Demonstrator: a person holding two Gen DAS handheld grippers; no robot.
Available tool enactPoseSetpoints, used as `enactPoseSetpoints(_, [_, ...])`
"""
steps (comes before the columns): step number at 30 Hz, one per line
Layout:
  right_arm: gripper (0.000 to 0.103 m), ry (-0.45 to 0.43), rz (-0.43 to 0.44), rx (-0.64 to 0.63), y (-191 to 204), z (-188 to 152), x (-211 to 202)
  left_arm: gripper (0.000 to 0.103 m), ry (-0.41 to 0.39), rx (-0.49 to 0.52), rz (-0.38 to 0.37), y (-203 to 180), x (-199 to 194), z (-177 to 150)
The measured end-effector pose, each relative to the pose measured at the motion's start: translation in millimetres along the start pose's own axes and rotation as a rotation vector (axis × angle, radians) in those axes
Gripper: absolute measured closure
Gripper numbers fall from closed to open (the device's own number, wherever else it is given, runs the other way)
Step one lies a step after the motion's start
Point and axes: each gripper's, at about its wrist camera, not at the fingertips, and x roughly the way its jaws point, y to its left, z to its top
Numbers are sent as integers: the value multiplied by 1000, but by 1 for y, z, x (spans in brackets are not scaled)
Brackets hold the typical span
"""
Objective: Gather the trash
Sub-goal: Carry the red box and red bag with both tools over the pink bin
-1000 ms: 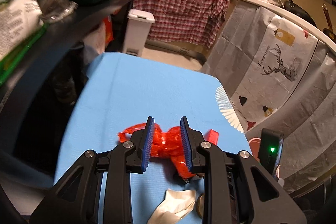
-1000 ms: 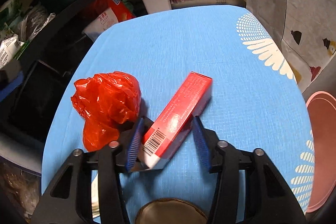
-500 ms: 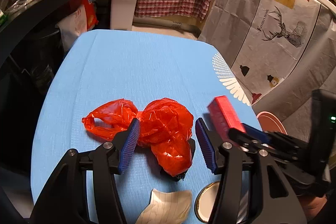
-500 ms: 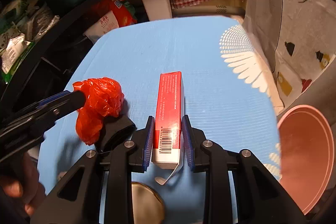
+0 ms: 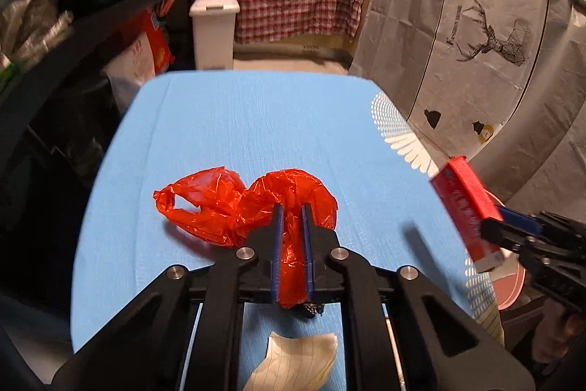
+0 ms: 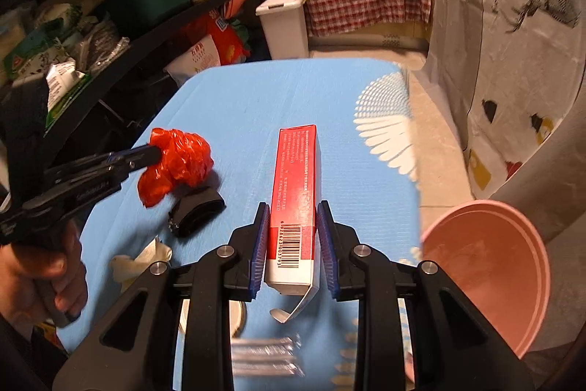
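My left gripper (image 5: 292,207) has just closed on the red plastic bag (image 5: 219,204) mid-table; my right gripper (image 6: 293,237) clamps the red box (image 6: 296,185), lifted near the table's right edge. Crumpled paper (image 5: 293,365), black cap (image 6: 196,207) remain; nothing binned yet.

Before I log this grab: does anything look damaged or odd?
The red box in the right gripper has its near end flap hanging open. The bag in the left gripper is just crumpled.
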Motion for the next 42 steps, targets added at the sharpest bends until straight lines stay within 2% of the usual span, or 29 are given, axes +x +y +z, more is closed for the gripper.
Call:
enactPoseSetpoints(7, [76,-81,-39,0,-31,-7,-48,94,-62,20,12,-10,-29,5])
enactPoseSetpoints(12, [76,-112,-55,40,-49,-19,-60,94,-94,17,35,-19,-47,2])
enactPoseSetpoints(22, [76,-174,-55,64,-62,-32,-80,94,-134,38,41,-40,-76,-6])
enactPoseSetpoints(29, [76,-207,-61,116,-78,-34,-95,94,-129,36,34,-56,-82,-15])
enactPoseSetpoints(42, [76,-230,-122,98,-92,-39,-110,94,-140,81,2,-91,-80,-15])
